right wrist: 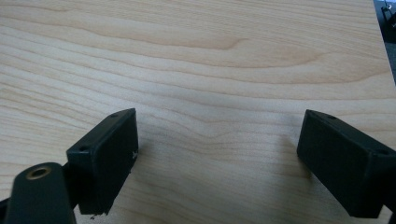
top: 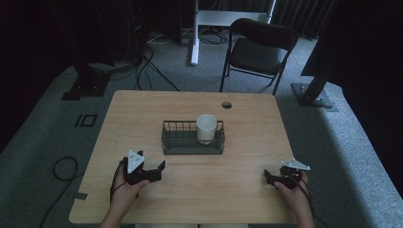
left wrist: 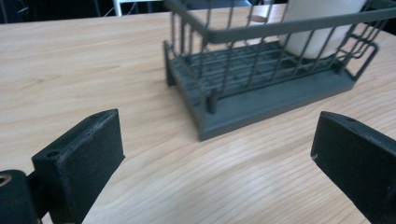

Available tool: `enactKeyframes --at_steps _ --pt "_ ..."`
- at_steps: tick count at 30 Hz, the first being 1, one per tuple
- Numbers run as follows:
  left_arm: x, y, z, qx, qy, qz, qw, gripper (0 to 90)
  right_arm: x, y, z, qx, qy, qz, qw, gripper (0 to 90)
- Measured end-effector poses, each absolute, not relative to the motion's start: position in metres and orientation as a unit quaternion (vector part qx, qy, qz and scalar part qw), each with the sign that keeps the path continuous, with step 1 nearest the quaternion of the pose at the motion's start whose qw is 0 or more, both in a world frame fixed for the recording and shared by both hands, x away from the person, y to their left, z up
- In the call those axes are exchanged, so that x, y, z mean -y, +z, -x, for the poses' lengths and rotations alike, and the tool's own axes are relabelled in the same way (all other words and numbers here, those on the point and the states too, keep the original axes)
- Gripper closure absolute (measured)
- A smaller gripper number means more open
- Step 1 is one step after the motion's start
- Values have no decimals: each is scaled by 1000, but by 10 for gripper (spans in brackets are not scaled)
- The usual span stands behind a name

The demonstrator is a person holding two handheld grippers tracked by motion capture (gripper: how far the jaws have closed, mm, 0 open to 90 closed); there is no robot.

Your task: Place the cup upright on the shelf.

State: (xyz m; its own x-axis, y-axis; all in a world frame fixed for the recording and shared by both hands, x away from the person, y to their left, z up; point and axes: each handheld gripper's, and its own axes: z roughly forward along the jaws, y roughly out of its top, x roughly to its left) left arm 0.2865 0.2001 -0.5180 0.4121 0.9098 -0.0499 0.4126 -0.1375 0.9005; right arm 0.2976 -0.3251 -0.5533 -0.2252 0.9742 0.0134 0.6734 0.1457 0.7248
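A dark wire basket (top: 192,137) stands at the middle of the wooden table (top: 142,109), with a white cup (top: 206,128) upright in its right part. The left gripper view shows the basket (left wrist: 261,79) close ahead and the cup (left wrist: 317,28) at its far end. My left gripper (top: 159,170) rests near the front left of the table, open, its jaws pointing toward the basket with nothing between them (left wrist: 217,154). My right gripper (top: 269,177) sits near the front right, open over bare wood (right wrist: 217,149).
A black folding chair (top: 259,50) stands beyond the table's far edge. A round cable hole (top: 226,105) is in the table's far right part. Cables (top: 62,166) lie on the carpet at the left. Dark stands flank the table.
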Motion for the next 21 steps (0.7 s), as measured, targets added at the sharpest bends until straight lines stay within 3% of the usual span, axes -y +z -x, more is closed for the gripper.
enactKeyframes --at_steps 10,21 --pt "-231 -531 -282 -508 269 -686 445 27 325 -553 -298 -718 312 -574 241 121" --pt "-258 -533 -279 -554 271 -687 384 28 325 -553 -298 -718 313 -574 241 122"
